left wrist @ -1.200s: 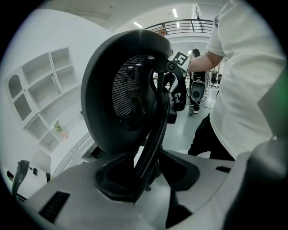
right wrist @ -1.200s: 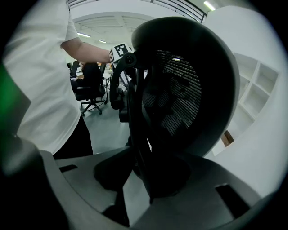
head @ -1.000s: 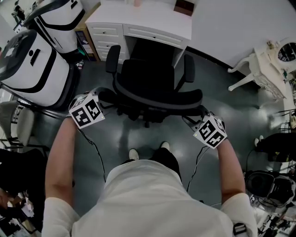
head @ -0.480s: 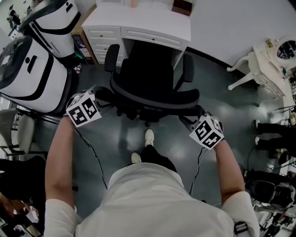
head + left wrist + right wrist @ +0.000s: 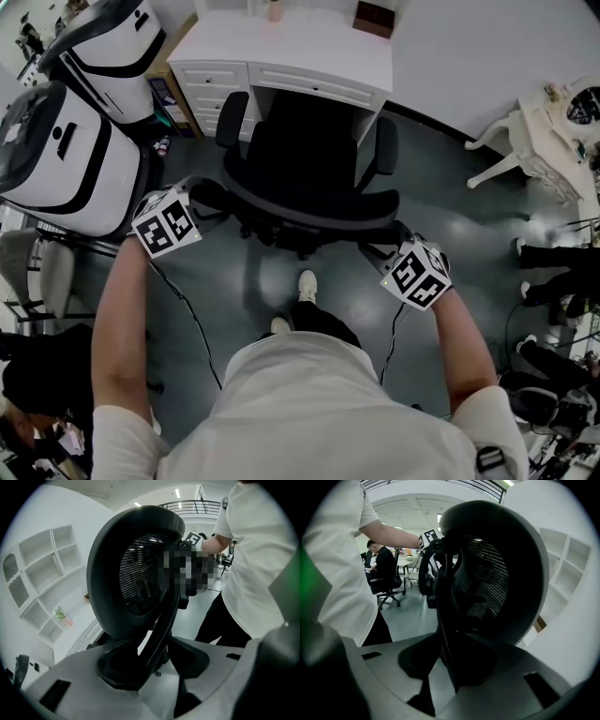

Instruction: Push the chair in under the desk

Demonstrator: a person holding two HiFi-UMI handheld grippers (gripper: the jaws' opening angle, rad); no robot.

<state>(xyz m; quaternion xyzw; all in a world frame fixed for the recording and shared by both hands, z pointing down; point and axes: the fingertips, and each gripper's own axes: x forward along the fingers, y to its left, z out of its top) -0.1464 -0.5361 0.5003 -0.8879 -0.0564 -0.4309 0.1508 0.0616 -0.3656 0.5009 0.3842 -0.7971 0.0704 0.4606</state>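
A black mesh office chair point(image 5: 302, 150) stands in front of the white desk point(image 5: 309, 45), its seat partly inside the knee gap. My left gripper point(image 5: 210, 193) clasps the left edge of the backrest point(image 5: 136, 573), and my right gripper point(image 5: 397, 231) clasps the right edge of the backrest point(image 5: 501, 573). In the left gripper view the backrest rim runs down between the grey jaws of the left gripper point(image 5: 154, 663), which have just been opening a little. In the right gripper view the rim sits between the jaws of the right gripper point(image 5: 445, 660), which have just been closing a little.
Two white-and-black golf bags point(image 5: 66, 141) stand close on the left. Desk drawers point(image 5: 214, 80) flank the knee gap on its left. A white ornate side table point(image 5: 548, 122) stands at the right. My shoe point(image 5: 306, 284) is behind the chair base. A brown box point(image 5: 373, 17) lies on the desk.
The chair has rolled toward the desk with both grippers following on its backrest. One foot has stepped forward behind the chair.
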